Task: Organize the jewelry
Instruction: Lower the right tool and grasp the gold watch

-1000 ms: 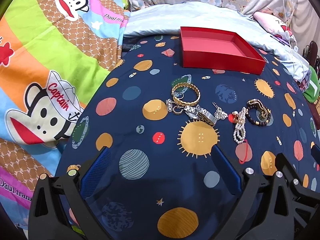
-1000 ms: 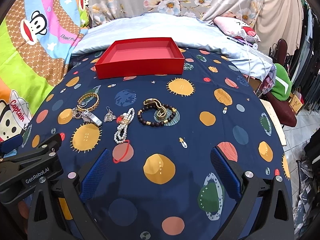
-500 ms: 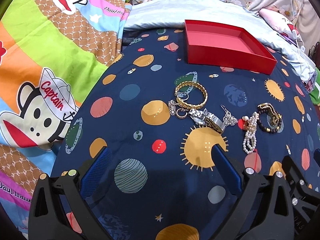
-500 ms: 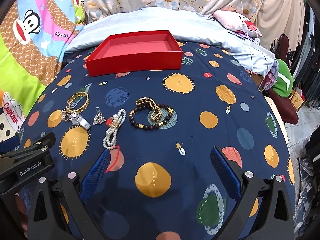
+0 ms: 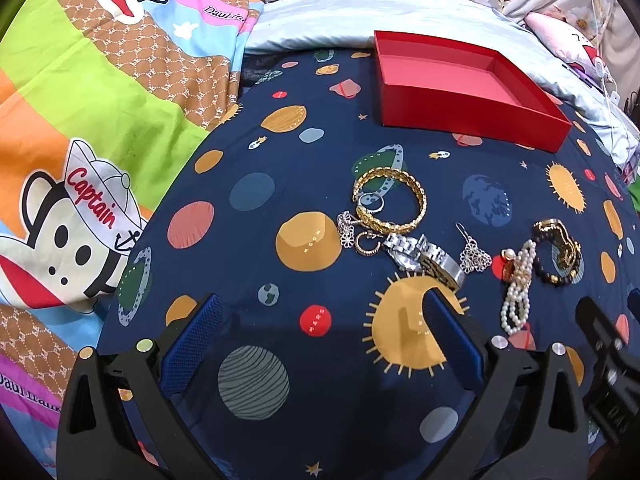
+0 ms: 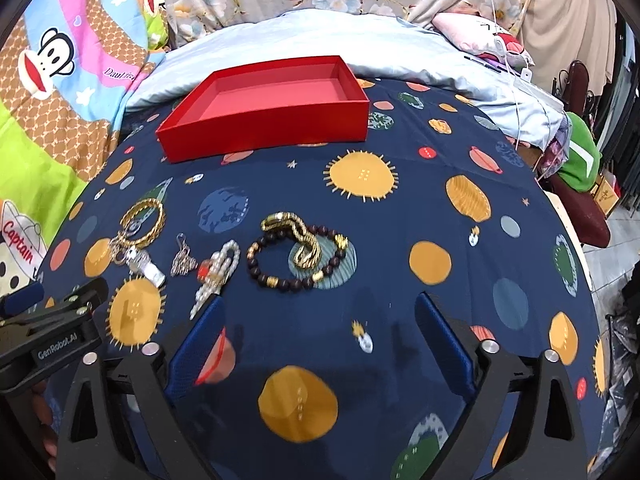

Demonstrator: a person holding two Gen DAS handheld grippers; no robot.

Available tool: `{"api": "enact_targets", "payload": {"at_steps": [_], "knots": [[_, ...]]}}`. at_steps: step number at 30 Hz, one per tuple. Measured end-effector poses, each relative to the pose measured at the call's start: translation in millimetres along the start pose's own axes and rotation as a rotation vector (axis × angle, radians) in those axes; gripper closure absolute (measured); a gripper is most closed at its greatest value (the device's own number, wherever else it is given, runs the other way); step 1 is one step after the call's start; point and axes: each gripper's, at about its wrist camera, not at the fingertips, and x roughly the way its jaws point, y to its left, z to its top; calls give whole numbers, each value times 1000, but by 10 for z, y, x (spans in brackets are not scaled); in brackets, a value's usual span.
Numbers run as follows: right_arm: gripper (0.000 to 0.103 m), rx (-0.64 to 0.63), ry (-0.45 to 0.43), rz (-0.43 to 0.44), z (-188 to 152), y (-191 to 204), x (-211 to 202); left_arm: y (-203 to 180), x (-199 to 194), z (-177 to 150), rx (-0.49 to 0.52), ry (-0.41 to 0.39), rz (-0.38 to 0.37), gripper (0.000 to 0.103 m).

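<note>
Our left gripper (image 5: 320, 320) hovers with its blue-padded fingers (image 5: 196, 336) spread wide and holding nothing above the navy planet-print sheet (image 5: 256, 248). Just ahead of its right finger lies the silver watch (image 5: 426, 258), and beyond that the gold bangle (image 5: 394, 200) with a small silver ring (image 5: 371, 202) resting inside its loop. A gold hoop earring (image 5: 366, 244) and a silver filigree piece (image 5: 346, 228) sit touching the bangle's near edge.

Our right gripper (image 6: 320, 320) is likewise spread apart and empty. The pearl bracelet (image 6: 218, 272) reaches down to the tip of its left finger, though we cannot tell whether the two touch. Ahead, between the fingers, the dark bead bracelet (image 6: 296, 260) circles part of a gold chain (image 6: 298, 236) draped across it. To the left of the pearls lies a silver drop earring (image 6: 182, 258).

The red tray (image 6: 264, 116) stands farther ahead of both tools, well apart from the jewelry, near the pale blue bedding (image 6: 320, 40). A cartoon-monkey quilt (image 5: 80, 120) lies off to the left of our left gripper.
</note>
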Motion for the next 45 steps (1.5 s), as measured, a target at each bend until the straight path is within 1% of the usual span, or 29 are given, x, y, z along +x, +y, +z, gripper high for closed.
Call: {"api": "enact_targets", "payload": {"at_steps": [2, 4, 5, 7, 11, 13, 18, 23, 24, 25, 35, 40, 45], "knots": [[20, 0, 0, 9, 56, -11, 58, 1, 23, 16, -2, 0, 2, 5], [28, 12, 6, 32, 113, -28, 125, 4, 54, 35, -3, 6, 2, 5], [31, 23, 10, 47, 147, -44, 165, 8, 69, 41, -5, 10, 1, 5], [40, 37, 14, 67, 204, -62, 227, 22, 104, 57, -11, 17, -2, 5], [47, 28, 8, 71, 319, -52, 353, 46, 166, 81, -20, 25, 2, 5], [55, 20, 13, 75, 373, -36, 426, 62, 203, 89, -23, 32, 4, 5], [63, 9, 39, 101, 433, -8, 583, 88, 283, 104, -30, 48, -9, 5], [72, -8, 49, 116, 417, 38, 640, 91, 314, 118, -32, 50, -13, 5], [78, -10, 47, 119, 412, 46, 641, 88, 320, 119, -32, 50, -15, 5], [87, -10, 48, 125, 413, 50, 644, 84, 323, 123, -32, 50, -17, 5], [90, 26, 48, 155, 386, -31, 570, 1, 282, 136, -36, 53, -71, 5], [90, 43, 27, 156, 369, -109, 438, -47, 252, 128, -30, 51, -82, 5], [90, 59, 7, 152, 333, -183, 306, -127, 177, 103, -23, 48, -118, 5]]}}
